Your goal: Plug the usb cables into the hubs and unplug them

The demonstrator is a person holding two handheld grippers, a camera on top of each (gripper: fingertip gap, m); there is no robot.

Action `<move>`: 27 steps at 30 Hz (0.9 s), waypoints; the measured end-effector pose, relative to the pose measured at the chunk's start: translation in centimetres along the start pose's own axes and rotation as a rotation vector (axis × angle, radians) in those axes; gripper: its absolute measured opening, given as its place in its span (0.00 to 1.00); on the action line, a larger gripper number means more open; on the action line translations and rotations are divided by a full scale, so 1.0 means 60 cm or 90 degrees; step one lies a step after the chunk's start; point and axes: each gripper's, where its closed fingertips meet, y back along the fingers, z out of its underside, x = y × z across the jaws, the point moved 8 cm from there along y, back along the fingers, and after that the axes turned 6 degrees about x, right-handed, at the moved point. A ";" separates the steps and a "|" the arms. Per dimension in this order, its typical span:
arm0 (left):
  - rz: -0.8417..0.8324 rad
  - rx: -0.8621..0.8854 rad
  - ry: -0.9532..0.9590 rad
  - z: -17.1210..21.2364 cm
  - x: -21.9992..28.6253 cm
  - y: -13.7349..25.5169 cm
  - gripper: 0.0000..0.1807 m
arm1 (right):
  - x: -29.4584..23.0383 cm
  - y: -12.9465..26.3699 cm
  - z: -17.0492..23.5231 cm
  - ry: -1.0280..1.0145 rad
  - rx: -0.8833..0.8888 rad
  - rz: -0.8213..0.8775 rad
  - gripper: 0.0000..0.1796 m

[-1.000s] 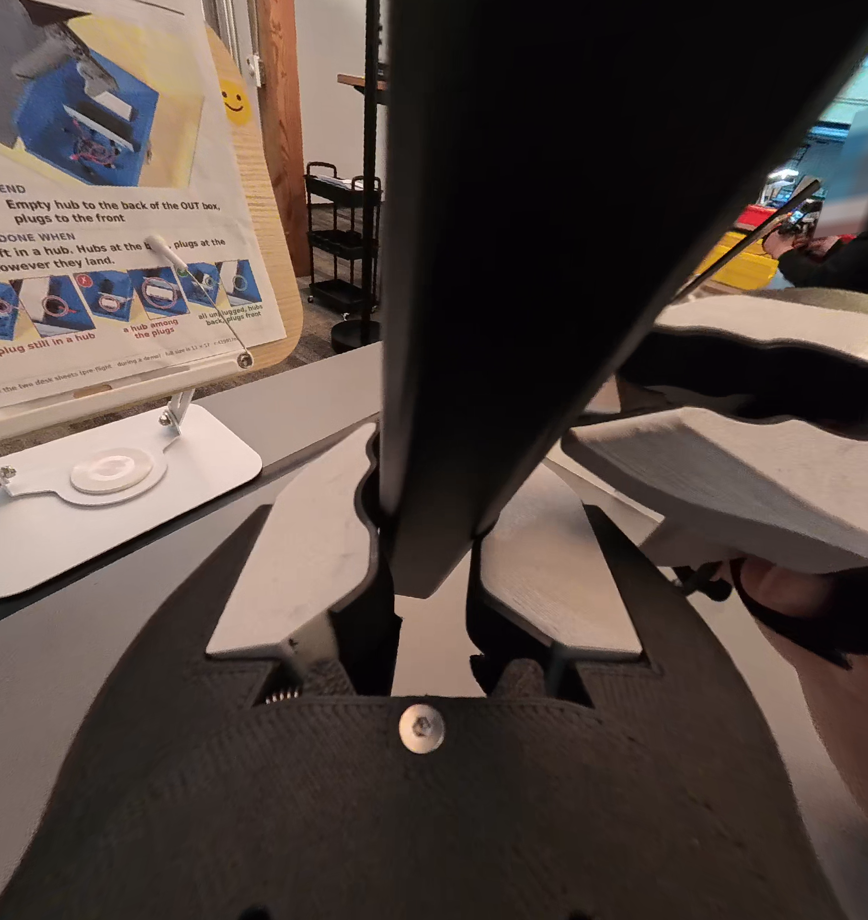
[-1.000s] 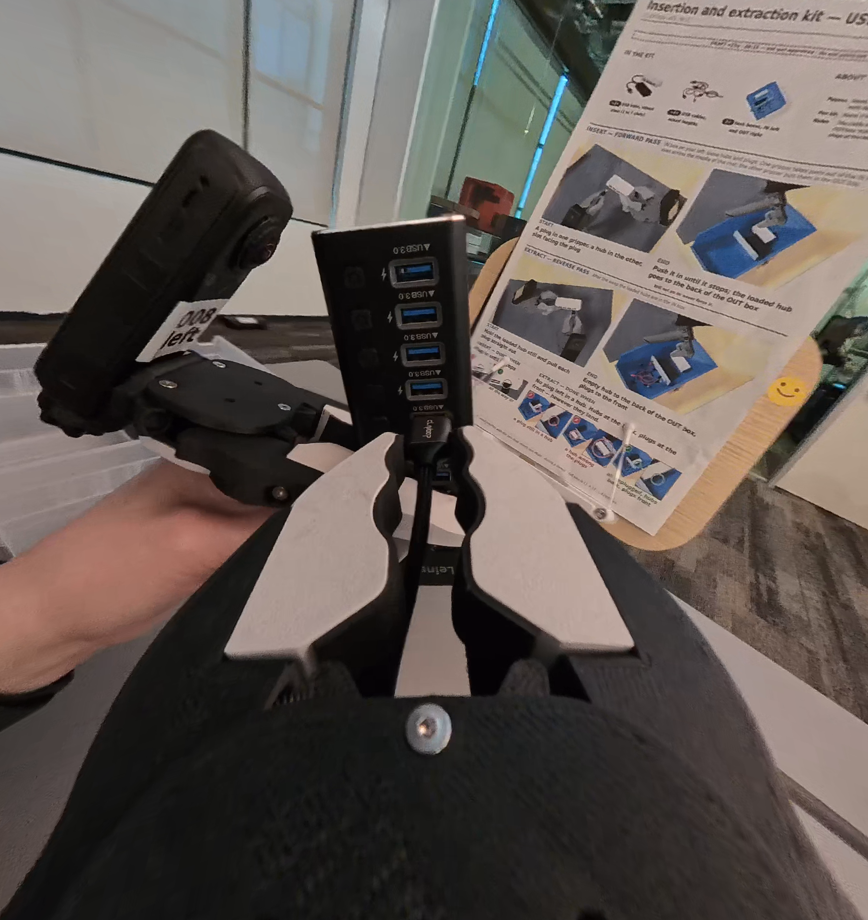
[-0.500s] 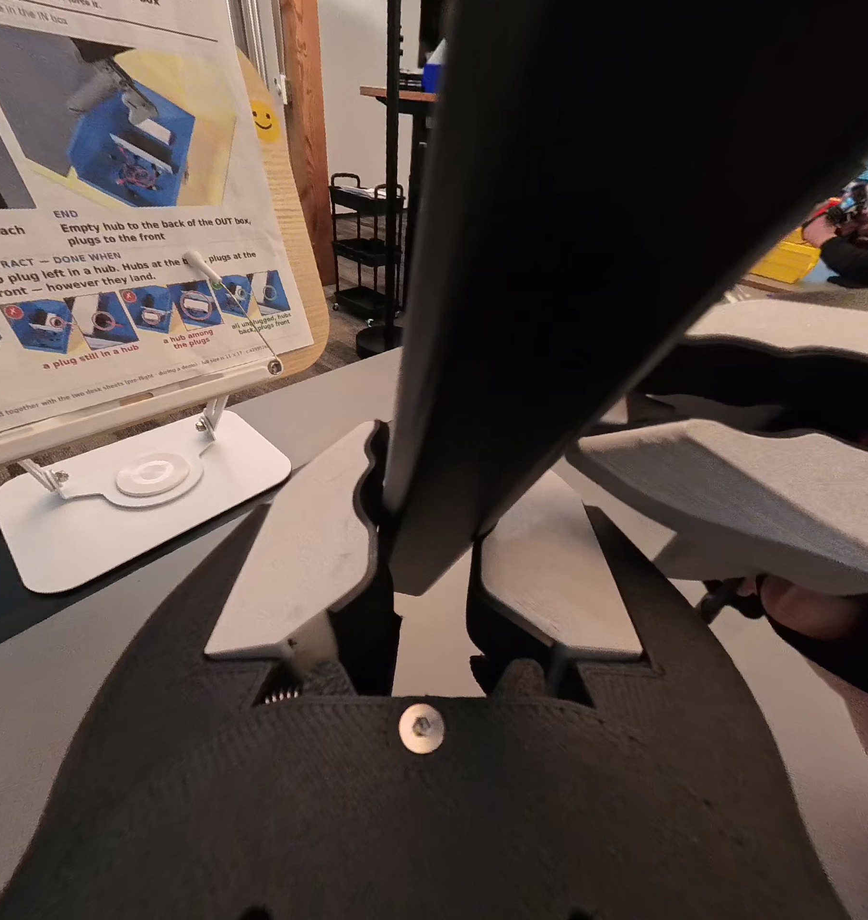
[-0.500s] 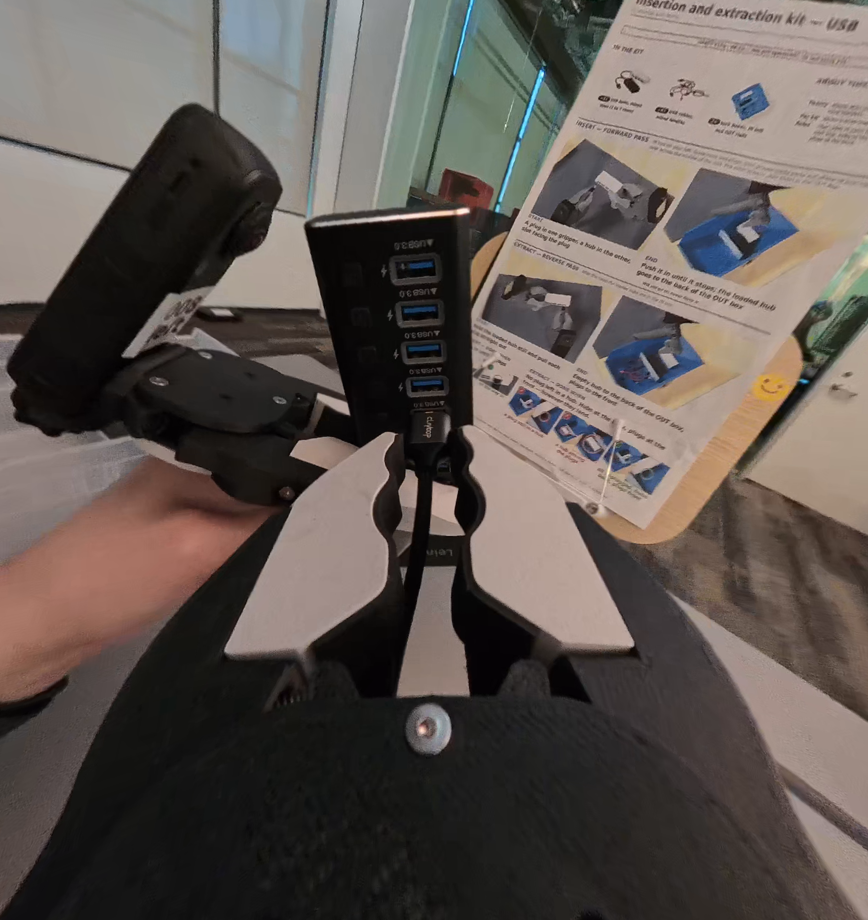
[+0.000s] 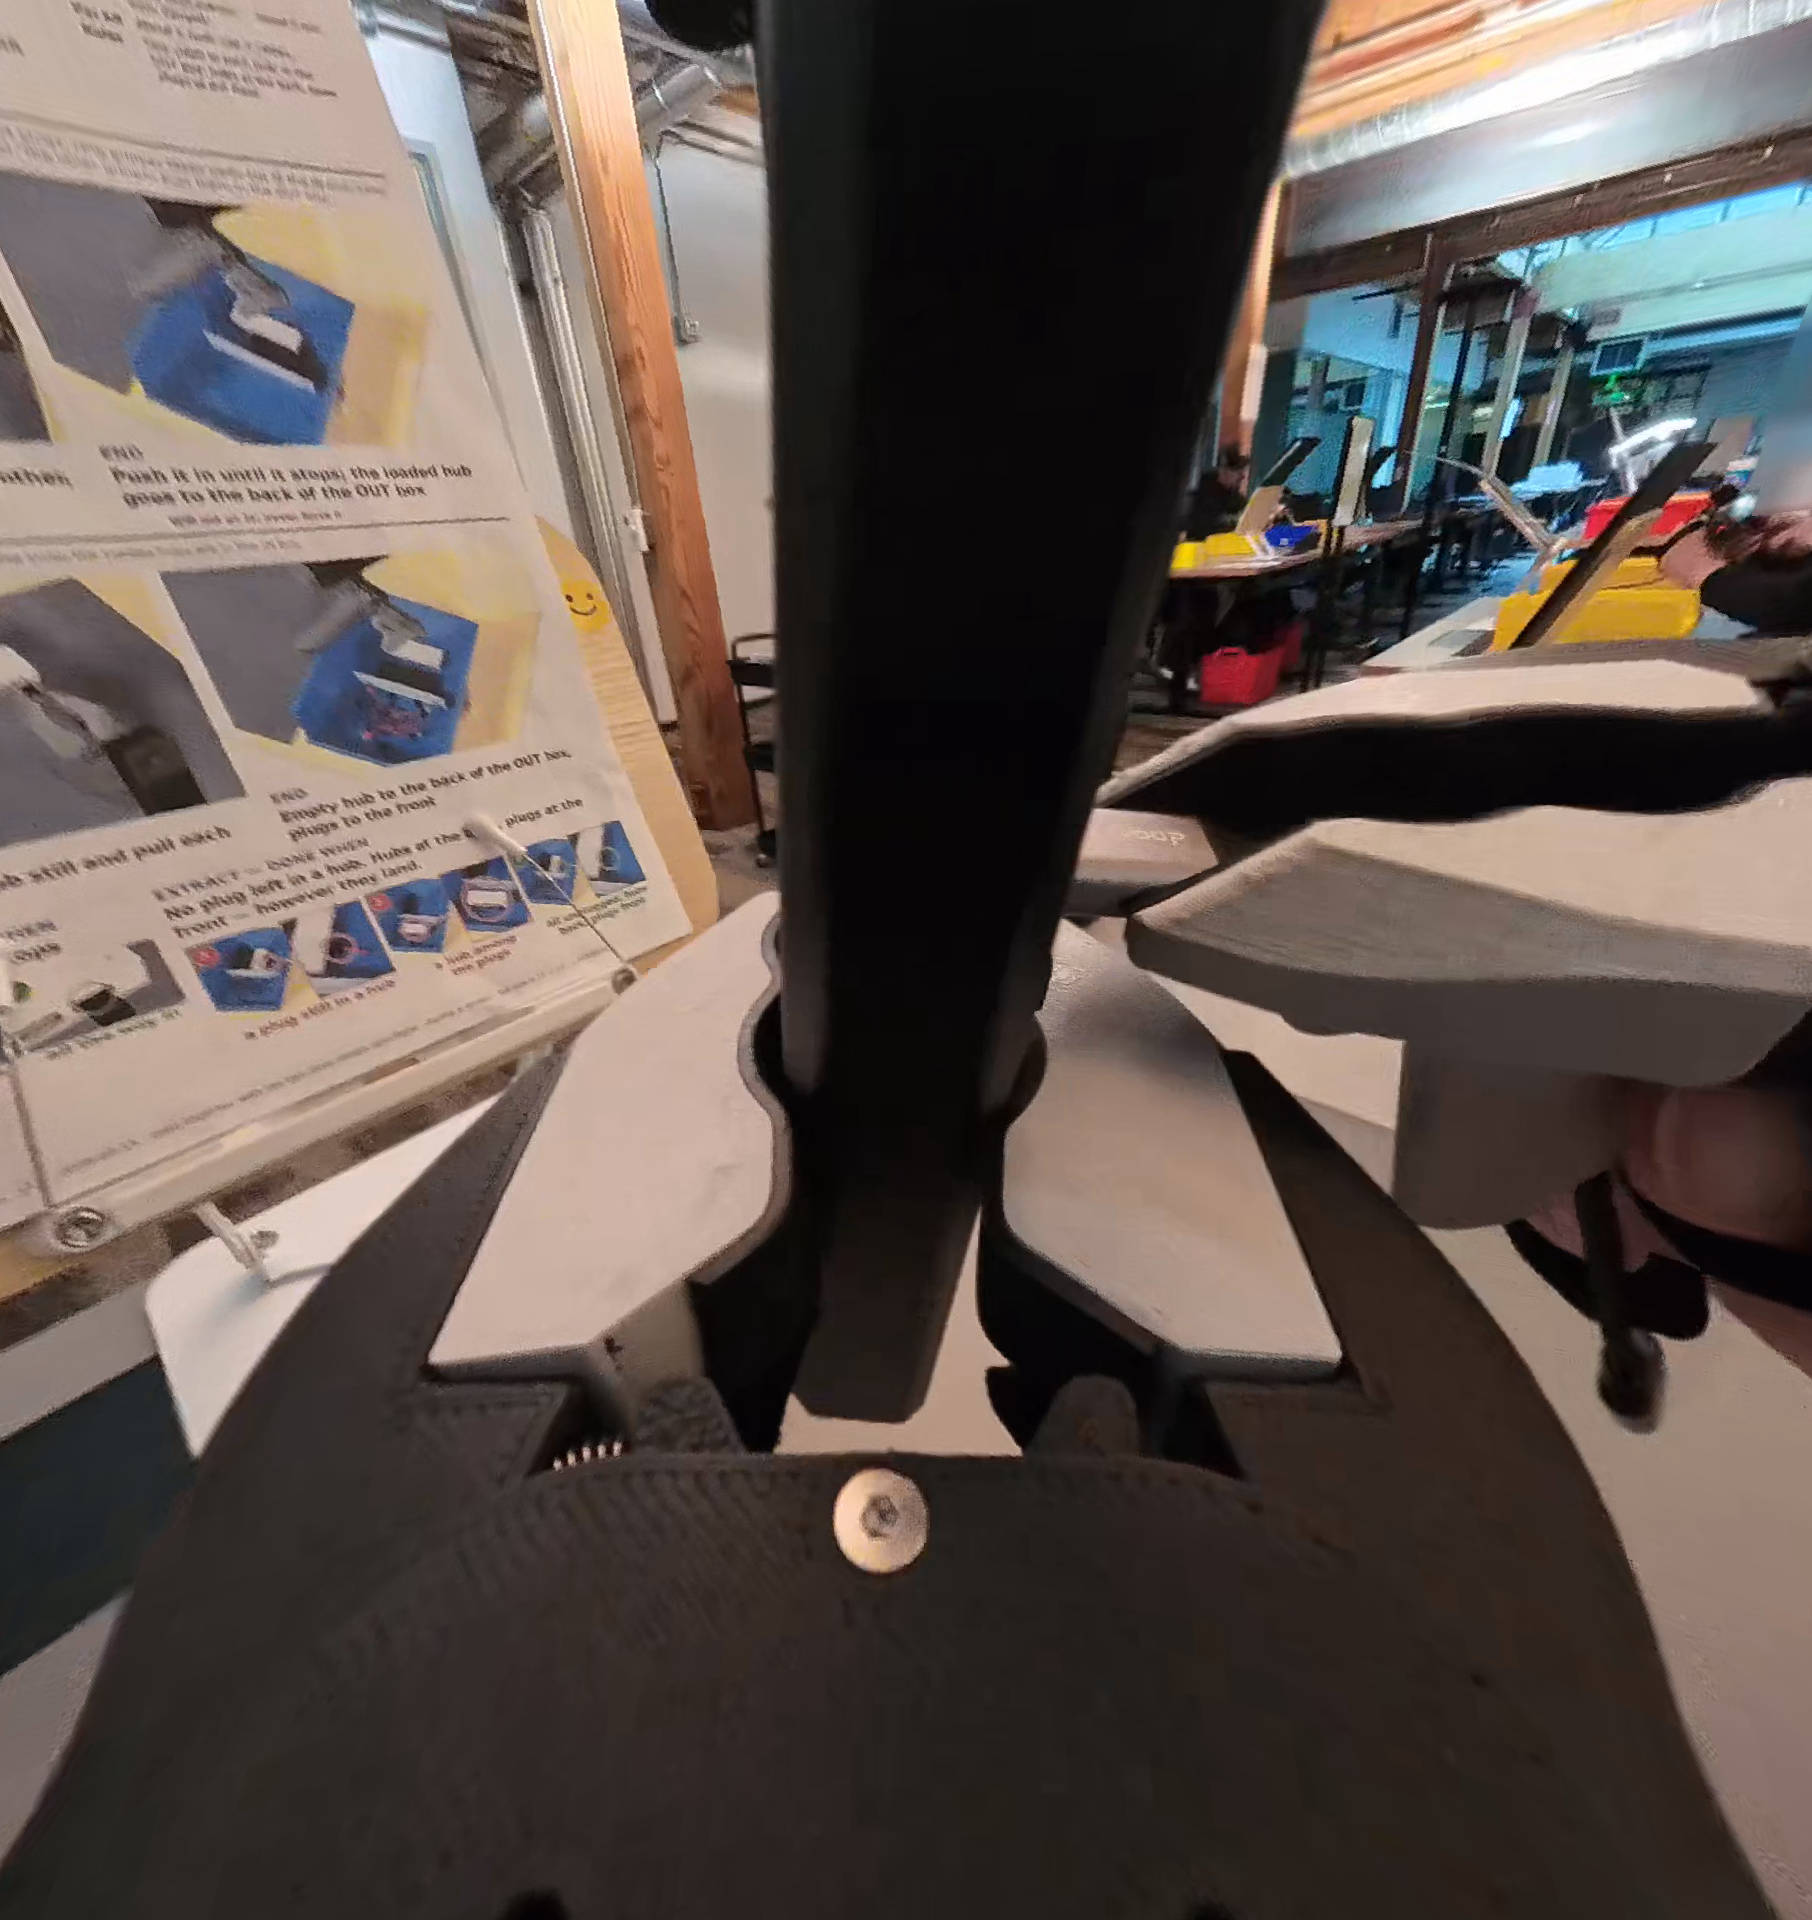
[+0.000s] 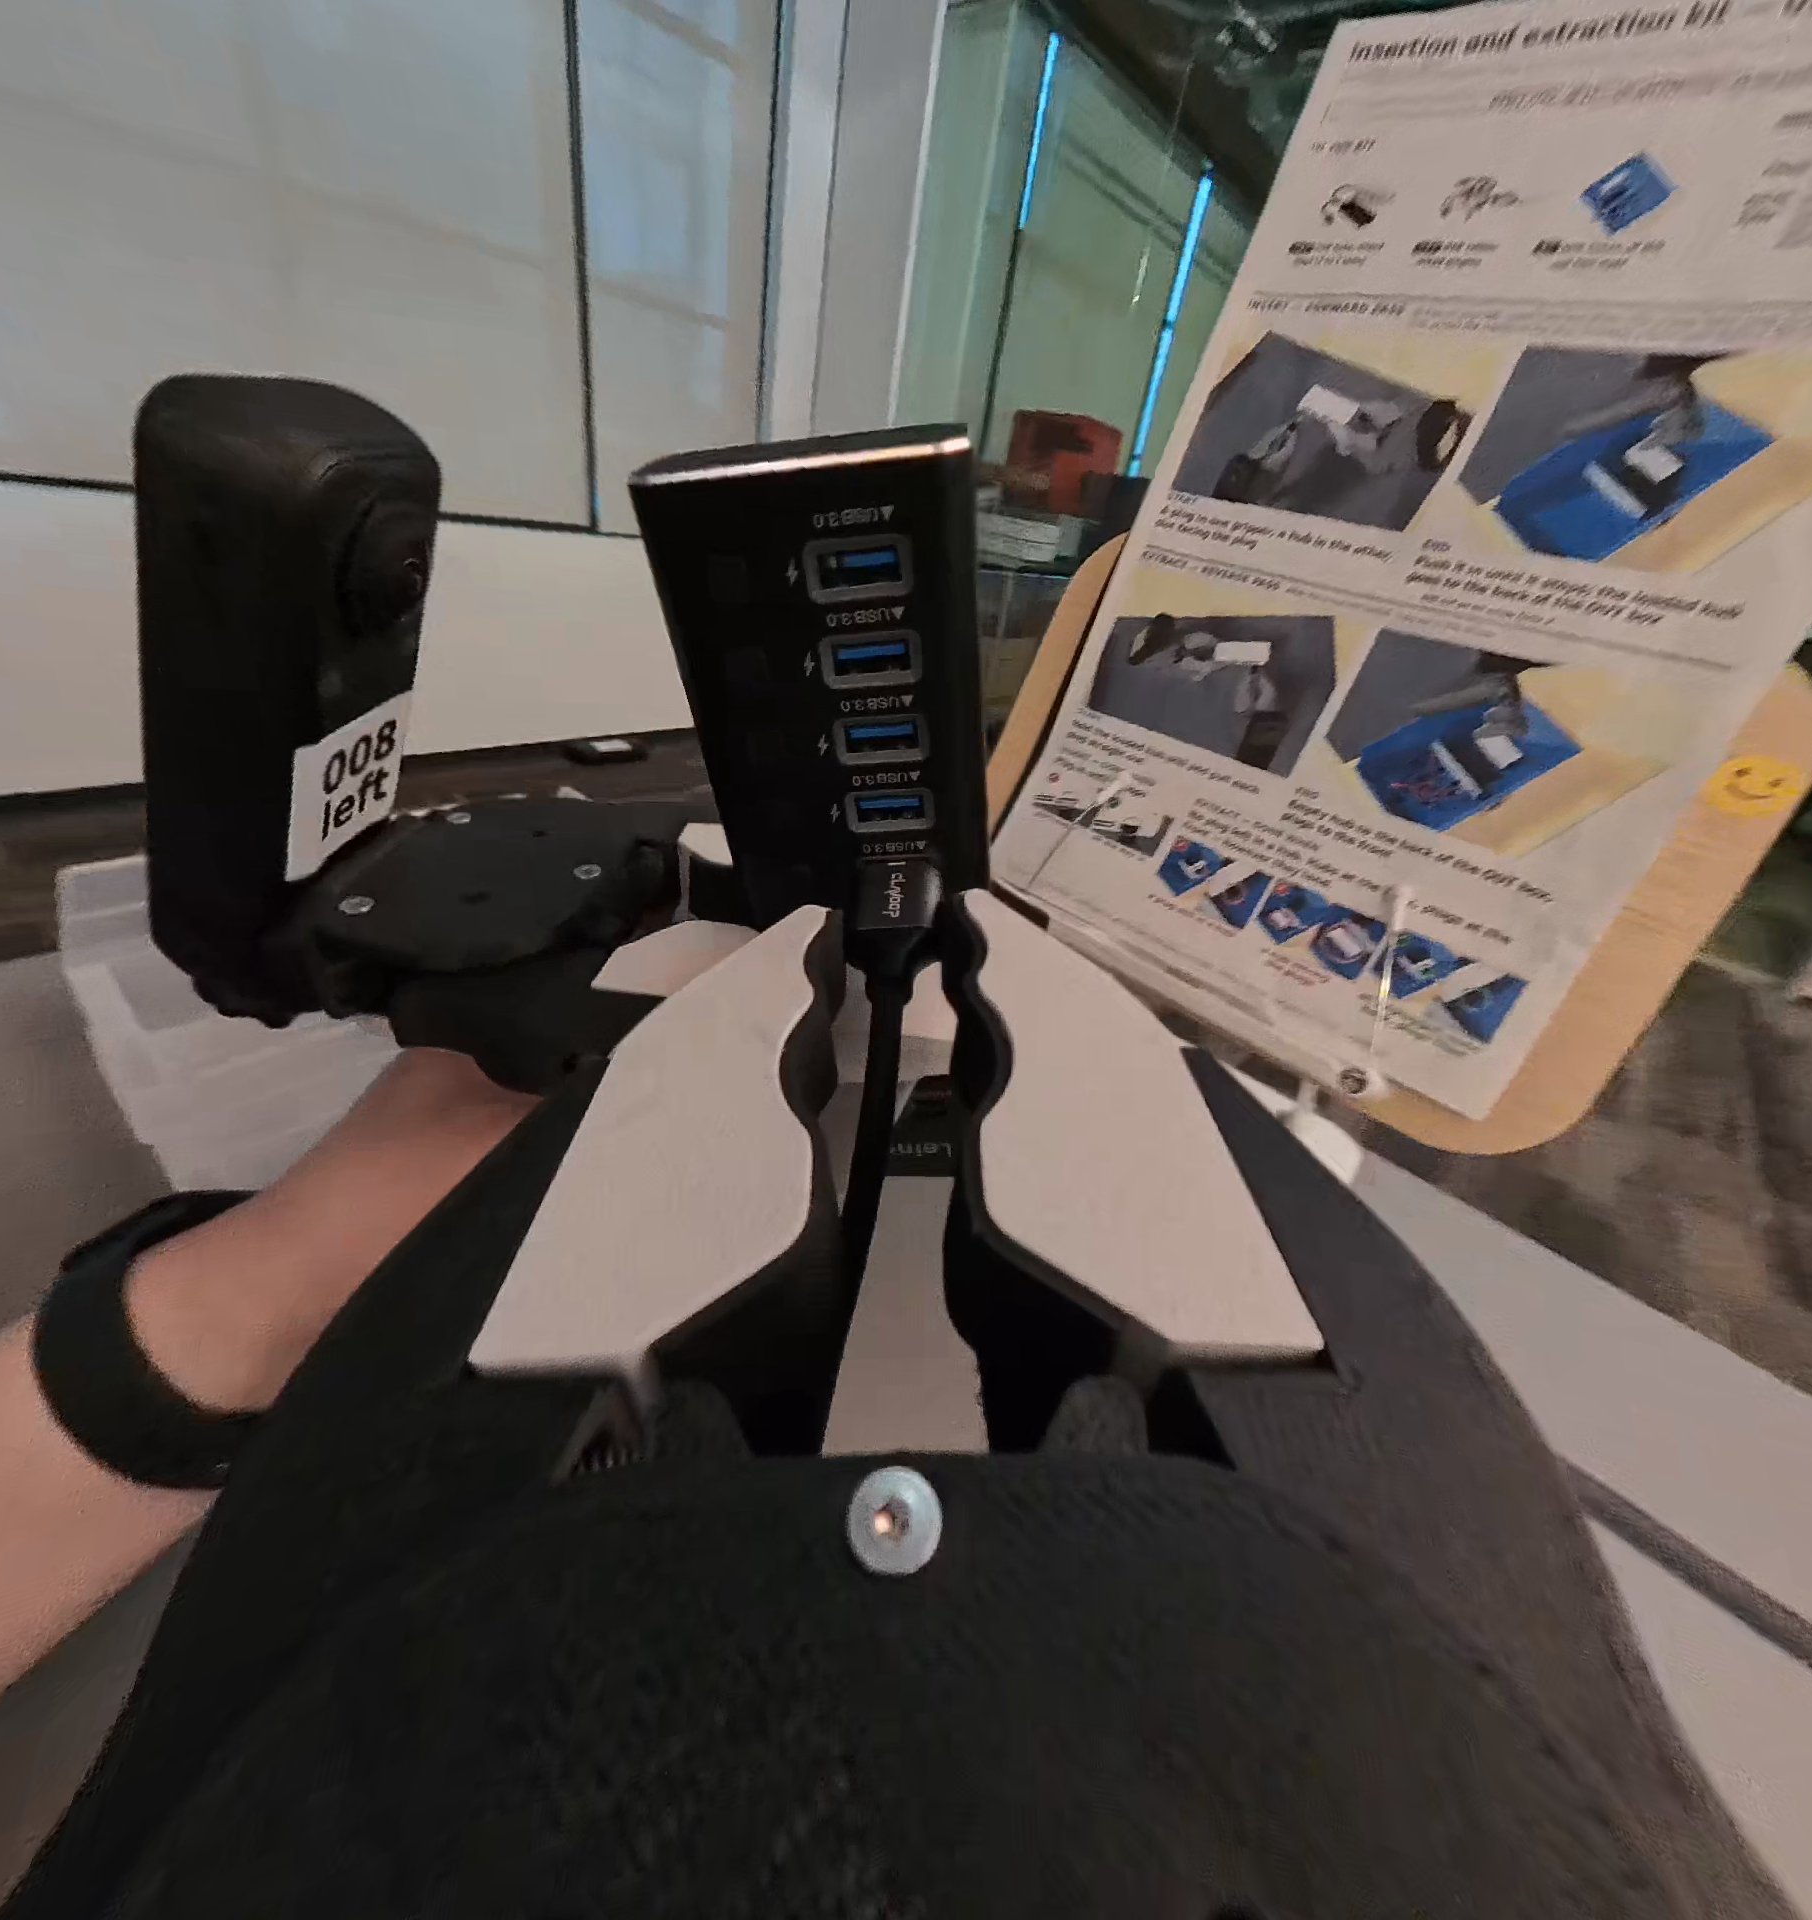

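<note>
both grippers are closed on something. left gripper (image 5: 886, 1049) pinches the lower end of the black usb hub (image 5: 985, 520), which stands upright between its pale fingers (image 5: 663, 1101) and fills the middle of the left wrist view. right gripper (image 6: 886, 935) clamps narrowly on the black usb plug (image 6: 894, 902), its cable (image 6: 866, 1132) trailing back toward the near side between the fingers (image 6: 694, 1122).

in the right wrist view the hub (image 6: 829, 644) shows its port face: four blue sockets stacked in a column stand empty, and the plug sits at the lowest socket, touching the hub; how deep it is seated cannot be told. in the left wrist view the right gripper (image 5: 1172, 873) comes in from the right, its tips right beside the hub with the plug (image 5: 1141, 842) between them.

to the left of the hub in the right wrist view sits the left gripper's black camera (image 6: 278, 665) with a white sticker, and below it the person's bare forearm (image 6: 154, 1382) wearing a black wrist strap (image 6: 102, 1351). a thumb (image 5: 1733, 1164) shows at the right edge of the left wrist view, beside a dangling black cord.

farther off, an illustrated instruction sheet (image 6: 1421, 623) leans on a wooden board with a white metal stand (image 5: 258, 1288), on the grey table (image 6: 1660, 1475). beyond are a wooden post (image 5: 642, 416) and, far right, yellow bins (image 5: 1608, 603).
</note>
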 end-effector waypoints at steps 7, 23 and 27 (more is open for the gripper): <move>-0.017 -0.019 -0.037 0.000 0.002 0.005 0.16 | 0.008 -0.001 0.004 -0.056 0.002 -0.037 0.10; -0.053 -0.055 -0.044 0.006 0.001 0.000 0.17 | 0.001 -0.014 0.023 0.003 0.026 0.036 0.10; -0.008 -0.044 0.002 0.001 0.001 0.002 0.17 | 0.006 -0.012 0.016 -0.031 0.035 -0.010 0.11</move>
